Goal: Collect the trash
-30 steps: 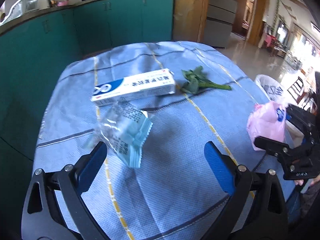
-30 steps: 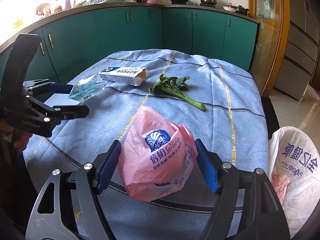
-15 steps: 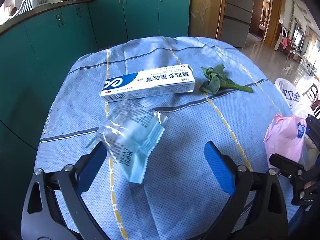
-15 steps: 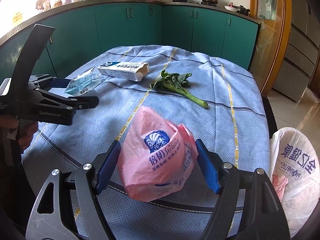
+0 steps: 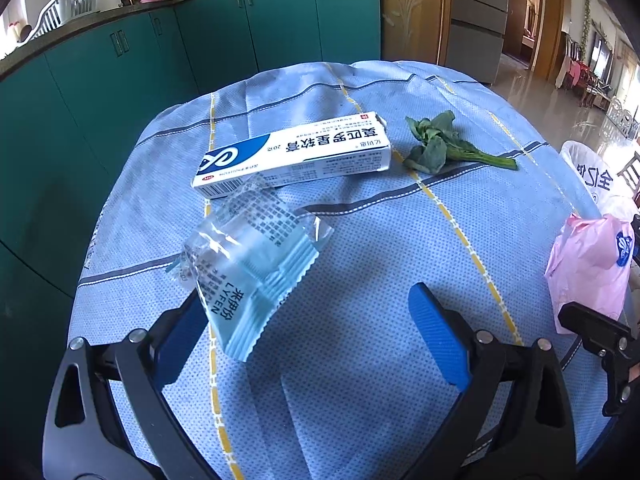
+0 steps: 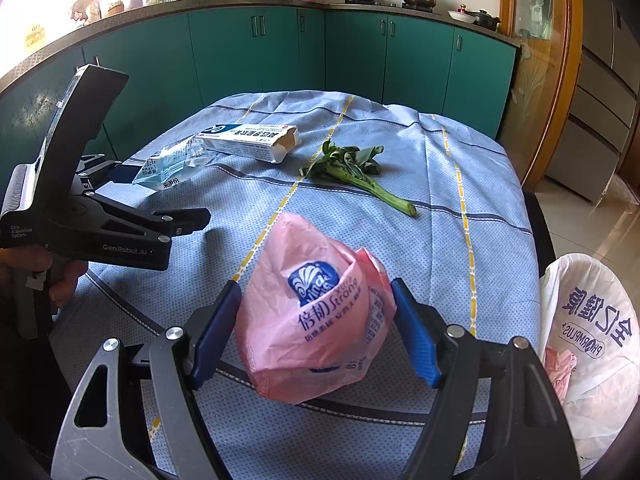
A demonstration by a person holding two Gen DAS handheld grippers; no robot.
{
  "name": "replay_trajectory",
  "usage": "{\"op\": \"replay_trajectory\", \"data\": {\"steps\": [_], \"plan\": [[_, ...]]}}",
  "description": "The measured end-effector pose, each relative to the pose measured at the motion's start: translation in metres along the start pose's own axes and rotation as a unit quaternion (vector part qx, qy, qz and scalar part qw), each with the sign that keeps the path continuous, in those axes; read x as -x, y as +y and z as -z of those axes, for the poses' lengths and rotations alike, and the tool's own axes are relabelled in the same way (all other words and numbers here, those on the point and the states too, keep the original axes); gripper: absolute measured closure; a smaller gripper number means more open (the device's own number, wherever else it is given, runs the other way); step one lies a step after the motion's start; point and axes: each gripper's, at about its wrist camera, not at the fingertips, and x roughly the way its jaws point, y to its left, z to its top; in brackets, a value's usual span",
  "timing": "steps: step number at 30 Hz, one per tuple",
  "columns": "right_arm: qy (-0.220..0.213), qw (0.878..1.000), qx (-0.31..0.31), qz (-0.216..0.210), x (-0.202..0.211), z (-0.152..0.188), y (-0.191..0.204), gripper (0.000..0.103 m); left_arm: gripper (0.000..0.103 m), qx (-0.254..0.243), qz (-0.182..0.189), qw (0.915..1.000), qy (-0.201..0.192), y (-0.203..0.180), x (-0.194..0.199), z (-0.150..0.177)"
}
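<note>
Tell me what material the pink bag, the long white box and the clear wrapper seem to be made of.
Pink bag: thin plastic film, slightly glossy; it crumples softly.
White box: printed paperboard, probably; sharp folded edges, an open end flap.
Clear wrapper: shiny see-through plastic film with a crimped, serrated end.

Both wrist views low, near table [image 5: 360, 360], facing teal cabinets [image 6: 248, 60]; share tabletop.

We see teal cabinets [image 6: 248, 52] curving along the far wall under a dark countertop [image 6: 224, 2]. Bright light enters far left. At right, wooden panelling [image 6: 536, 72] meets a glossy tiled floor [image 5: 560, 108].
</note>
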Motion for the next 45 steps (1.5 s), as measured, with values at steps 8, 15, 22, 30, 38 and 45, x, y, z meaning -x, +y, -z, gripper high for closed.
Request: {"op": "replay_trajectory", "data": {"steps": [8, 15, 22, 30, 38, 45], "plan": [[0.000, 1.000, -0.002, -0.001, 0.000, 0.000, 0.000, 0.029, 0.006, 0.002, -0.011, 0.9999, -0.003, -0.002, -0.003, 0.000], [-0.001, 1.000, 0.000, 0.000, 0.000, 0.001, 0.000, 0.029, 0.033, 0.010, 0.011, 0.9999, -0.004, 0.000, -0.002, 0.000], [-0.001, 1.000, -0.003, -0.001, 0.000, 0.001, 0.000, 0.029, 0.051, 0.017, 0.029, 0.9994, -0.001, 0.002, 0.002, 0.001], [-0.005, 1.000, -0.015, 0.004, 0.004, 0.000, -0.005, 0.029, 0.062, 0.010, 0.041, 0.9991, -0.010, -0.002, 0.012, 0.000], [-0.001, 0.999, -0.023, 0.026, 0.008, -0.001, -0.021, 0.029, 0.062, -0.016, 0.074, 0.9970, -0.014, -0.014, 0.022, 0.000], [0.005, 0.999, -0.030, 0.031, 0.006, 0.001, -0.027, 0.029, 0.049, -0.021, 0.068, 0.9974, -0.012, -0.018, 0.022, 0.002]]}}
